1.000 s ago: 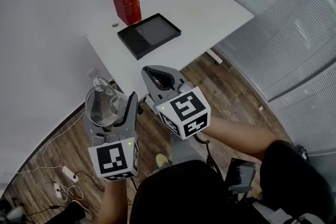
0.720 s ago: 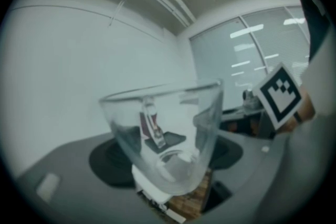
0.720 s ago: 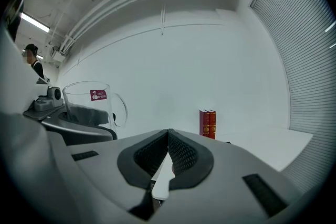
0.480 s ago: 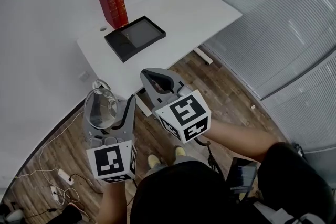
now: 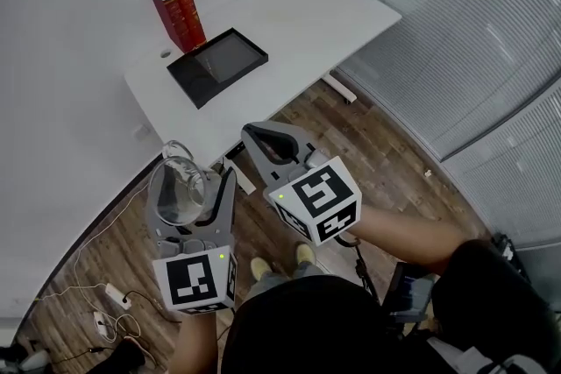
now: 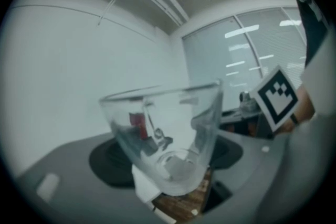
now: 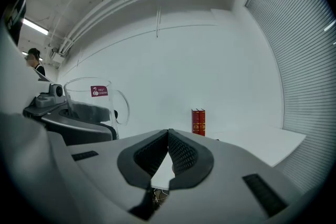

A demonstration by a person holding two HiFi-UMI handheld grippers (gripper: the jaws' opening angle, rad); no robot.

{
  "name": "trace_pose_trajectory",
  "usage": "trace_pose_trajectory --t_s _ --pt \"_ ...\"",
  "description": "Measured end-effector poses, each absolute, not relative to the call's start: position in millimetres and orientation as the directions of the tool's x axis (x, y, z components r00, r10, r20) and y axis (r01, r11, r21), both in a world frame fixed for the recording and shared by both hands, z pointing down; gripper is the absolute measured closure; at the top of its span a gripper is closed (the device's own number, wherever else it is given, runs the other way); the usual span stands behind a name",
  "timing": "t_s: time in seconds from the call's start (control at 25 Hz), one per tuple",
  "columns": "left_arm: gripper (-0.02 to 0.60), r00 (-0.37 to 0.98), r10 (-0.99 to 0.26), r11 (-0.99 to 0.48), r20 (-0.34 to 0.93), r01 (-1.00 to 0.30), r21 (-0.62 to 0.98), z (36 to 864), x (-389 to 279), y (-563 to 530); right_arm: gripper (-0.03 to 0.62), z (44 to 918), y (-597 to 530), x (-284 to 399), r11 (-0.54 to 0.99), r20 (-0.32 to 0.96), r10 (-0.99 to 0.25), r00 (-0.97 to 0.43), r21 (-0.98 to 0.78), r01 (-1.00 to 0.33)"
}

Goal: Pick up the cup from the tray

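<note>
A clear glass cup [image 5: 178, 188] with a handle is held in the air, my left gripper [image 5: 191, 186] shut on its sides. In the left gripper view the cup [image 6: 168, 134] fills the middle between the dark pads [image 6: 113, 160]. The black tray [image 5: 219, 64] lies bare on the white table [image 5: 298, 22], well ahead of both grippers. To the right of the cup, my right gripper [image 5: 255, 135] has its jaws together with nothing in them. The right gripper view shows the pads [image 7: 168, 136] touching and the cup [image 7: 92, 99] at the left.
Two red books [image 5: 178, 13] stand upright behind the tray, also seen in the right gripper view as red books [image 7: 198, 122]. Both grippers hang over wood floor [image 5: 386, 153] in front of the table. Cables and a power strip [image 5: 112, 304] lie at lower left; window blinds [image 5: 473, 31] at right.
The table, tray and books have shifted up and left in the head view, farther from the grippers. Both grippers sit slightly lower in the frame; the cup stays gripped.
</note>
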State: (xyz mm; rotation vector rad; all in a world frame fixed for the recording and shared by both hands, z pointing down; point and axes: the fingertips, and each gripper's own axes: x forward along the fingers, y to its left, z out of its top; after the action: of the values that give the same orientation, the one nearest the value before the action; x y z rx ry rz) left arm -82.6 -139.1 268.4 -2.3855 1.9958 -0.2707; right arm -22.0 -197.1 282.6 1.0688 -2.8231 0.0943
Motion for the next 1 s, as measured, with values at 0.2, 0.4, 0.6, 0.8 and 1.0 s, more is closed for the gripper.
trace_pose_trajectory --t_s 0.2,0.4,0.6,0.8,1.0 --pt "0.202 0.161 -0.980 -0.176 0.120 -0.976 -0.126 270.5 -78.5 -131.6 0.582 284.0 -192.2 -15.1 0.746 0.128 -0.659 -0.741 -0.020 -0.666" --pt "0.202 0.166 -0.979 -0.181 0.118 -0.975 -0.130 268.3 -78.8 -133.5 0.582 281.4 -194.9 -17.0 0.746 0.126 -0.659 -0.742 -0.017 -0.666" --pt "0.202 0.171 -0.979 -0.186 0.113 -0.974 -0.130 267.6 -81.0 -132.3 0.582 278.9 -193.0 -19.7 0.743 0.118 -0.664 -0.739 -0.011 -0.669" --pt "0.202 0.179 -0.979 -0.191 0.102 -0.973 -0.127 266.0 -83.4 -130.6 0.582 278.3 -190.8 -19.3 0.735 0.116 -0.673 -0.731 -0.004 -0.678" --pt "0.202 0.187 -0.978 -0.198 0.098 -0.974 -0.114 265.2 -89.3 -136.8 0.582 275.6 -195.4 -23.5 0.728 0.117 -0.681 -0.722 0.001 -0.686"
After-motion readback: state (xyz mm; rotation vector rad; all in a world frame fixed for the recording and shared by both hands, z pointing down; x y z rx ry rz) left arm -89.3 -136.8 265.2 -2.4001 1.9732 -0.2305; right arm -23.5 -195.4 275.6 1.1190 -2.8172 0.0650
